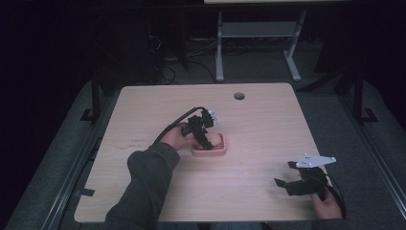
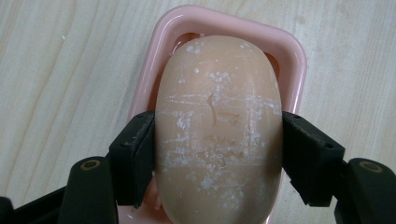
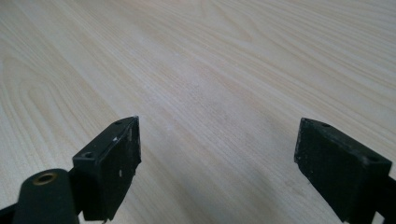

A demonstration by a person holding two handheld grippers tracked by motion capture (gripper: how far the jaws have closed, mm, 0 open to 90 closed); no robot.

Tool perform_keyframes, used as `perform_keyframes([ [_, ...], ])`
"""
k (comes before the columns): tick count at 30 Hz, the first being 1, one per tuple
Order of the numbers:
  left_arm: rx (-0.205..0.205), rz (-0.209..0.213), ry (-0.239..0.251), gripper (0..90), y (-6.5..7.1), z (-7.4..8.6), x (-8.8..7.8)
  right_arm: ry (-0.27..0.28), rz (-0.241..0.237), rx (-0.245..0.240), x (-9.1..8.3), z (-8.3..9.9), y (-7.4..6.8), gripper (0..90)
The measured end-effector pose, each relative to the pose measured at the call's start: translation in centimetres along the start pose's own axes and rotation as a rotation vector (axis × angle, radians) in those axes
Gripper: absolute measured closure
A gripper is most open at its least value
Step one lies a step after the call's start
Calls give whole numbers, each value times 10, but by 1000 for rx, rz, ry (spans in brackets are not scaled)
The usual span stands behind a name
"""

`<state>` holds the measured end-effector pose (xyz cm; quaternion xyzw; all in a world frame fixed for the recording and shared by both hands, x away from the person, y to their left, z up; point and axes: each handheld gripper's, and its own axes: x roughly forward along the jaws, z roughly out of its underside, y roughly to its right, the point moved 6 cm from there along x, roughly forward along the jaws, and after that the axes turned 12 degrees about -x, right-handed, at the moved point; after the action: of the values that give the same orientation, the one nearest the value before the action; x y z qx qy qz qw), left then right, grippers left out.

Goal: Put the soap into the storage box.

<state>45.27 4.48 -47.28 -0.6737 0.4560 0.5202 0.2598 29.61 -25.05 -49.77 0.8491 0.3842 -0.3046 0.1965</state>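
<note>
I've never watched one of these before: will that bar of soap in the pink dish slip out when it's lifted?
Possibly. The soap is rounded and smooth, so the left gripper, whose flat jaws press its curved sides, may let it slide. Its dry, chalky scratches suggest some friction. It looks solid, likely stiff, not floppy. The dish probably stays behind.

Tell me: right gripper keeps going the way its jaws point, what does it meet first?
Probably just the bare table. The right gripper is open, angled down at plain wood; nothing stands in that line, though depth is unclear.

Pale wooden table with a round grommet hole, grey desk frame beyond — dark floor
</note>
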Motion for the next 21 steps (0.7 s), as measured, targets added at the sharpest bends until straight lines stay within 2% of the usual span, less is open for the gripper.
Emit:
perform_keyframes([
  [21, 3, -9, -8, 322, -2, 0, 1, -1, -1, 0, 0, 0, 0, 141],
])
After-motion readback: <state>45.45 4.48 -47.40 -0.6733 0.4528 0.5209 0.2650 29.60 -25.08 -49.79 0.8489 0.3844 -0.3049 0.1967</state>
